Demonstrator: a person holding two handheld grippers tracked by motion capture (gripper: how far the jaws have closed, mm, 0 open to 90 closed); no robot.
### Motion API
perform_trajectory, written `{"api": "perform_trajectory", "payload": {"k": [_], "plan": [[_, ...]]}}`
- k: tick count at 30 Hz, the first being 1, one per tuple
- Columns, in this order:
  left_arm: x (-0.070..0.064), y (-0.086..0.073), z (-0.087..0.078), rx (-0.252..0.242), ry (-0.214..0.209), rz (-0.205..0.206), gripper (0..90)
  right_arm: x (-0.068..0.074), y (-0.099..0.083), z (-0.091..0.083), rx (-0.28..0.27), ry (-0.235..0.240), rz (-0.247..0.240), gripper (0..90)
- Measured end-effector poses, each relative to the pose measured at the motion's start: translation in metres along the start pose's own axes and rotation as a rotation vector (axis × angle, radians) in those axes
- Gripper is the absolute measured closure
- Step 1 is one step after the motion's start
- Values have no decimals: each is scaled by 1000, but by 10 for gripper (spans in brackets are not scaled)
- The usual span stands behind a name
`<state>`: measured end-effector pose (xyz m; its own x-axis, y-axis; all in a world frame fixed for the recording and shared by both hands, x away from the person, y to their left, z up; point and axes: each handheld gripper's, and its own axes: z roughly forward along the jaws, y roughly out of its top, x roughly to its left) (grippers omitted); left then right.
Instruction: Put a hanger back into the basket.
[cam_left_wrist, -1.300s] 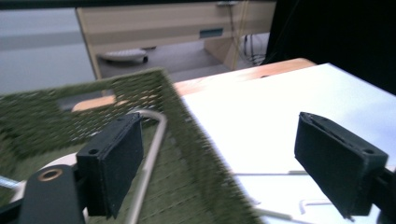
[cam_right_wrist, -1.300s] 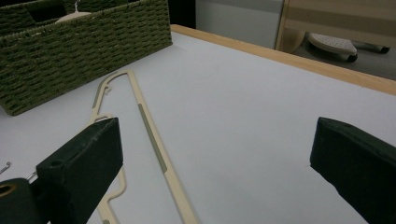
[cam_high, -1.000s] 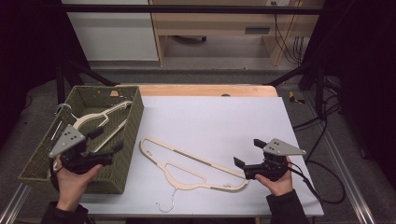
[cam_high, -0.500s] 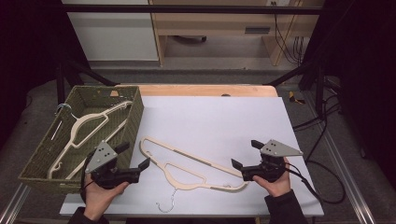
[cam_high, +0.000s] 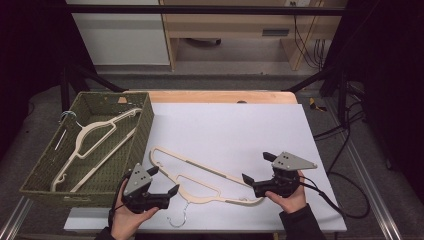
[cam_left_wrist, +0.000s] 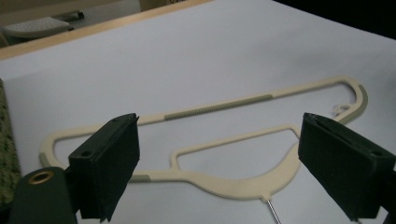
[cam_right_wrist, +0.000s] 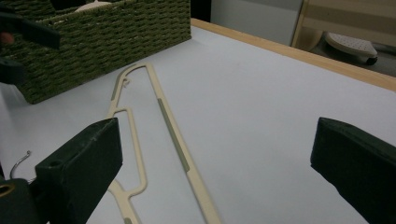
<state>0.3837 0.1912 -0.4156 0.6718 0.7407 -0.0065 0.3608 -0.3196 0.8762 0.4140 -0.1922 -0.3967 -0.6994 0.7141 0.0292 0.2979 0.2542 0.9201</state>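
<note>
Beside the basket (cam_high: 142, 131), we flank the hanger (cam_high: 200, 176) with left gripper (cam_high: 161, 185) and right gripper (cam_high: 256, 170), fingers wide open, empty; uneven grips could tilt it.

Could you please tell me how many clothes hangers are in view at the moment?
2. One hanger lies inside the woven basket at the table's left; the other hanger lies flat on the white table, between the left gripper and the right gripper. None seems hidden.

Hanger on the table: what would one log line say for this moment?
hanger: flat on table | left claw: open, beside it | right claw: open, at its end | basket: holds second hanger
</note>
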Motion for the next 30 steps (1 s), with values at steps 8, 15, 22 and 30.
{"api": "perform_trajectory", "payload": {"k": [8, 15, 22, 30], "plan": [[-16, -16, 17, 94, -31, 10, 180, 9, -2, 9, 21, 26, -14, 28], [-25, -26, 25, 155, -25, 7, 247, 13, -3, 13, 32, 38, -15, 29], [-30, -35, 34, 222, -25, -18, 406, 16, -4, 17, 42, 44, -17, 29], [-38, -41, 41, 286, -33, -36, 595, 22, -5, 23, 61, 54, -30, 29]]}}
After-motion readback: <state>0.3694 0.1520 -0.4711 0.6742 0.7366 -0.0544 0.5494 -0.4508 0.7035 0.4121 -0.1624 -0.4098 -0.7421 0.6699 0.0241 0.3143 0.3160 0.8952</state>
